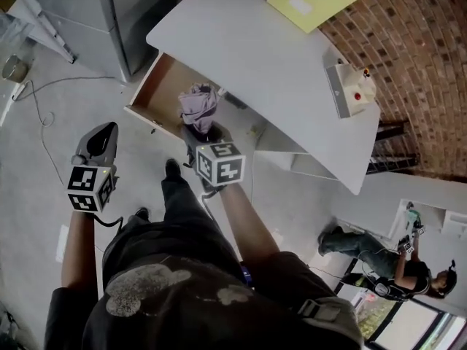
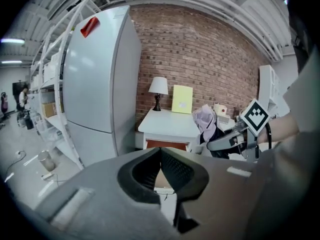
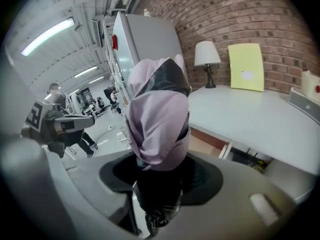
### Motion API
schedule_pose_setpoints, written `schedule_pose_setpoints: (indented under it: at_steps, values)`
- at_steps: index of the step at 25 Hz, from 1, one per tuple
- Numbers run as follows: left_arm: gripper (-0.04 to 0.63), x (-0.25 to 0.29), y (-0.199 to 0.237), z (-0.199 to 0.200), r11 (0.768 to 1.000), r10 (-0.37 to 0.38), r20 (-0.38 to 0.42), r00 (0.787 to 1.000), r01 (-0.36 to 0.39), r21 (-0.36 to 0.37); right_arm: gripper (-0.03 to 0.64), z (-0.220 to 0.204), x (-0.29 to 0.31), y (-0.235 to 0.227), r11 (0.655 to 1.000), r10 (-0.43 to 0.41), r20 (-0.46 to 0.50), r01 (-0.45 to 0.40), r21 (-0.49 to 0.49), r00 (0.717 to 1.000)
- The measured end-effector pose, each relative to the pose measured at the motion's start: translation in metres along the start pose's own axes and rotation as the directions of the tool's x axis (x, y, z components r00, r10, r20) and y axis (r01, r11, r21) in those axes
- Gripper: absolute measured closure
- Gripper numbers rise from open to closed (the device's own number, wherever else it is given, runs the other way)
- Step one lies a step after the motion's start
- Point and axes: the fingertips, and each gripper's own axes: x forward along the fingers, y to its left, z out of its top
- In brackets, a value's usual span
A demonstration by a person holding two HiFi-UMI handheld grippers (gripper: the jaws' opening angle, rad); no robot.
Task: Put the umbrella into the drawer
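Observation:
A folded lilac umbrella (image 1: 198, 106) with a black handle stands upright in my right gripper (image 1: 204, 135), which is shut on its lower black part. It hangs just above the open wooden drawer (image 1: 155, 86) under the white table (image 1: 270, 57). In the right gripper view the umbrella (image 3: 159, 119) fills the middle, with the drawer (image 3: 210, 143) behind it. My left gripper (image 1: 102, 138) is to the left, over the floor in front of the drawer, its tips together and nothing held. The left gripper view shows its jaws (image 2: 160, 156), the umbrella (image 2: 205, 121) and the right gripper (image 2: 227, 141).
A grey fridge (image 1: 109, 13) stands left of the table. A yellow envelope (image 1: 312, 0), a lamp (image 2: 158, 86) and a white box with a red button (image 1: 350, 90) sit on the tabletop. A cable (image 1: 44, 133) lies on the floor. Another person (image 1: 394, 265) crouches at the far right.

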Motion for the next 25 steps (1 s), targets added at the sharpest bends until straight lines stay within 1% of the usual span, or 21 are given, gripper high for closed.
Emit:
schedule_pose_setpoints:
  at_steps: [4, 9, 11, 12, 14, 16, 21, 25]
  values:
    - [0.584, 0.019, 0.016, -0.009, 0.996, 0.068, -0.029, 0.997, -0.069, -0.051, 0.397, 0.001, 0.044, -0.007, 0.996, 0.063, -0.063, -0.068, -0.066, 0.996]
    - [0.584, 0.038, 0.03, -0.028, 0.985, 0.12, -0.063, 0.991, -0.127, -0.118, 0.397, -0.003, 0.094, -0.014, 0.983, 0.105, -0.121, -0.122, -0.137, 0.987]
    - [0.584, 0.045, 0.033, -0.036, 0.981, 0.141, -0.072, 0.987, -0.149, -0.122, 0.397, -0.004, 0.112, -0.017, 0.977, 0.118, -0.136, -0.139, -0.16, 0.984]
    - [0.584, 0.049, 0.033, -0.038, 0.981, 0.153, -0.069, 0.986, -0.16, -0.109, 0.397, -0.006, 0.12, -0.02, 0.974, 0.122, -0.144, -0.146, -0.172, 0.982]
    - [0.584, 0.057, 0.033, -0.04, 0.981, 0.173, -0.053, 0.983, -0.177, -0.077, 0.397, -0.011, 0.136, -0.026, 0.969, 0.125, -0.162, -0.156, -0.19, 0.979]
    - [0.584, 0.064, 0.033, -0.044, 0.98, 0.182, -0.046, 0.982, -0.185, -0.076, 0.397, -0.017, 0.152, -0.031, 0.965, 0.126, -0.179, -0.162, -0.204, 0.976]
    - [0.584, 0.077, 0.037, -0.066, 0.966, 0.21, -0.053, 0.976, -0.215, -0.144, 0.397, -0.033, 0.191, -0.041, 0.959, 0.112, -0.213, -0.161, -0.232, 0.971]
    - [0.584, 0.084, 0.043, -0.087, 0.954, 0.229, -0.069, 0.971, -0.238, -0.182, 0.397, -0.047, 0.214, -0.047, 0.957, 0.094, -0.233, -0.153, -0.246, 0.968]
